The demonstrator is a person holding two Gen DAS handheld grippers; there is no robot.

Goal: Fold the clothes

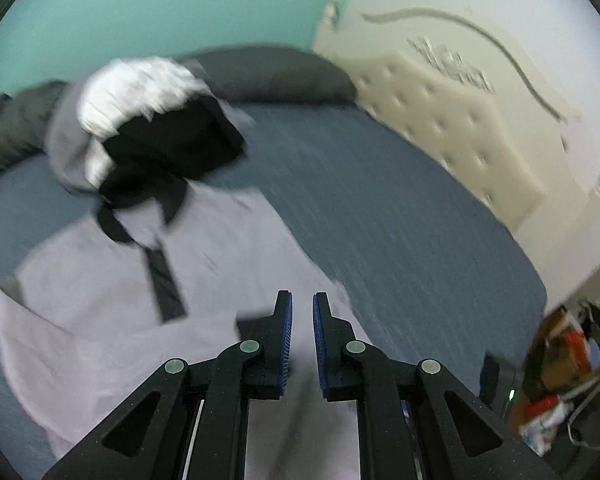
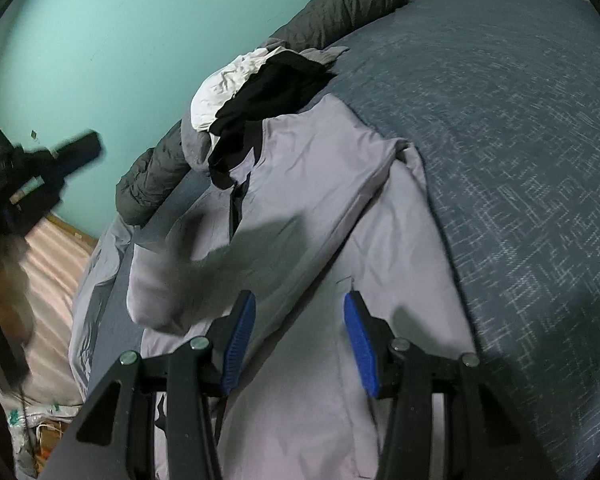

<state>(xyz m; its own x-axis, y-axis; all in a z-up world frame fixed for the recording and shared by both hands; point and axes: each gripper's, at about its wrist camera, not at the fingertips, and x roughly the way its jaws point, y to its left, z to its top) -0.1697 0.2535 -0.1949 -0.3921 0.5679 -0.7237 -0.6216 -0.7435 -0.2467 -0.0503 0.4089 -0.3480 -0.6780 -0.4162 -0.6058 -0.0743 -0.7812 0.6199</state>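
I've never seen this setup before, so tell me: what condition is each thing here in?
Lilac shirt: spread flat, one sleeve folded inward.
Clothes pile: heaped, unfolded.
Left hand-held gripper: narrowly open, empty.
Right hand-held gripper: wide open, empty.
Bed: covered in blue sheet.

Blue bed (image 2: 520,140): lilac jacket (image 2: 320,208), clothes pile (image 2: 260,84).

Both grippers share one build: the left gripper (image 1: 302,304) and the right gripper (image 2: 300,304) have matte black angular arms with triangular cut-outs. Each arm joint carries a round silver screw (image 1: 249,346). The inner faces of the fingers wear ribbed blue pads (image 2: 360,340) with fine grooves
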